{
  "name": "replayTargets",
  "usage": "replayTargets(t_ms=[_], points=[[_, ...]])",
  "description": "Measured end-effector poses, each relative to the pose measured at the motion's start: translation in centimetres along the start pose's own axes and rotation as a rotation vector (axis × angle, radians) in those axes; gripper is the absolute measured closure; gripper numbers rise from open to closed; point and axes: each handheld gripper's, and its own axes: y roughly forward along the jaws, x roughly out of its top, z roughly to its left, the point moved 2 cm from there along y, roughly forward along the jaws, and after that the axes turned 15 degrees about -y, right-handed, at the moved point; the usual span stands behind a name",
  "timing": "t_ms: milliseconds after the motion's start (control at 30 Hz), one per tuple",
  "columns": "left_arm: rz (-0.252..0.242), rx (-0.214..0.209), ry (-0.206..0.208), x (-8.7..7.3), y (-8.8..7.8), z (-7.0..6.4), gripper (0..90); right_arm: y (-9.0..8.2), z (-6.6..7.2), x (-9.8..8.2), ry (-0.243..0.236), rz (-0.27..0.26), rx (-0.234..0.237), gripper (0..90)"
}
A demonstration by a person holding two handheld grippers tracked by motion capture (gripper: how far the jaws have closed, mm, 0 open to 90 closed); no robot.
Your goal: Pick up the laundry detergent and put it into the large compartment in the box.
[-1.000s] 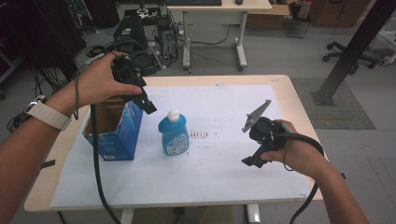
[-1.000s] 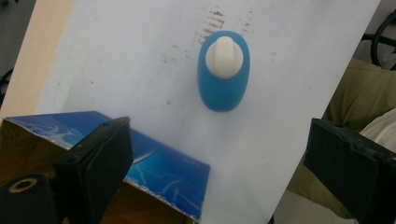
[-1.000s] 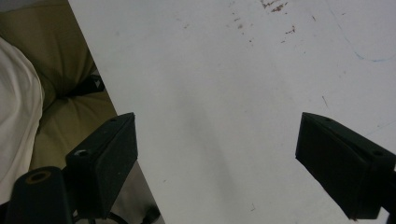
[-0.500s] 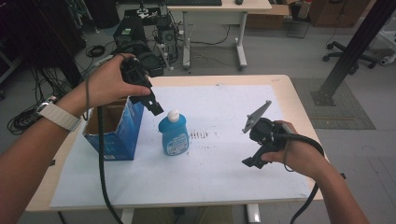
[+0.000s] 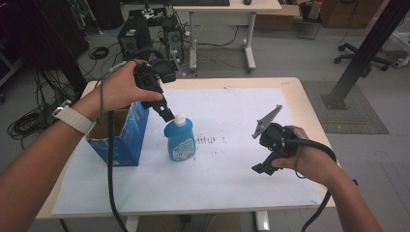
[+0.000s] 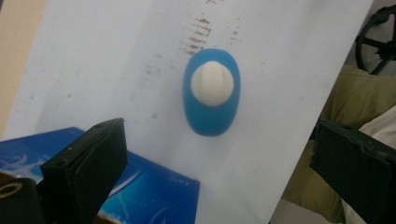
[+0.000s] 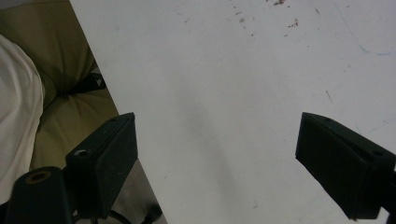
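The left hand-held gripper [image 5: 166, 114] hangs just above and beside the white cap of the bottle [image 5: 180, 141], jaws pointing down; in the left gripper view the two black jaws stand wide apart with nothing between them, and they have just been opening further. The bottle [image 6: 211, 92] is seen there from above, blue body with the cap centred, ahead of the jaws and not yet between them. The step in hand reads as the approach to a grasp of the bottle. The next move calls for centring the jaws over the cap or neck, lowering until the pads flank it, then closing — the cap is narrow and rounded, so an off-centre descent would likely tip the bottle. The bottle stands upright on the white sheet [image 5: 227, 159] that covers the counter [image 5: 300, 92], just beside the open blue box [image 5: 123, 137], which sits at the sheet's left edge. A patch of dark marks [image 5: 207, 140] lies on the sheet right of the bottle. The right hand-held gripper [image 5: 261, 169] rests low over the sheet, well apart from the bottle; the right gripper view shows its jaws spread wide over bare sheet, holding nothing. Hard to make out: the inside of the box is largely hidden by its wall and the left forearm; the bottle's label is too small to read; from the high view the left jaw tips overlap the cap, so whether they touch it cannot be told — the left gripper view suggests a gap.
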Motion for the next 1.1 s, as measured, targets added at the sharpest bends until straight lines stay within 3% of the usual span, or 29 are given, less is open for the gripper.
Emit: replayTargets(t_ms=[400, 1100], points=[[0.018, -0.012, 0.018, 1.0, 1.2, 0.4, 6.0, 0.1, -0.1, -0.2, 0.005, -0.001, 0.002, 13.1], [0.026, -0.044, 0.036, 1.2, 4.0, 0.6, 7.3, 0.3, -0.1, -0.5, 0.010, 0.001, 0.003, 13.1]])
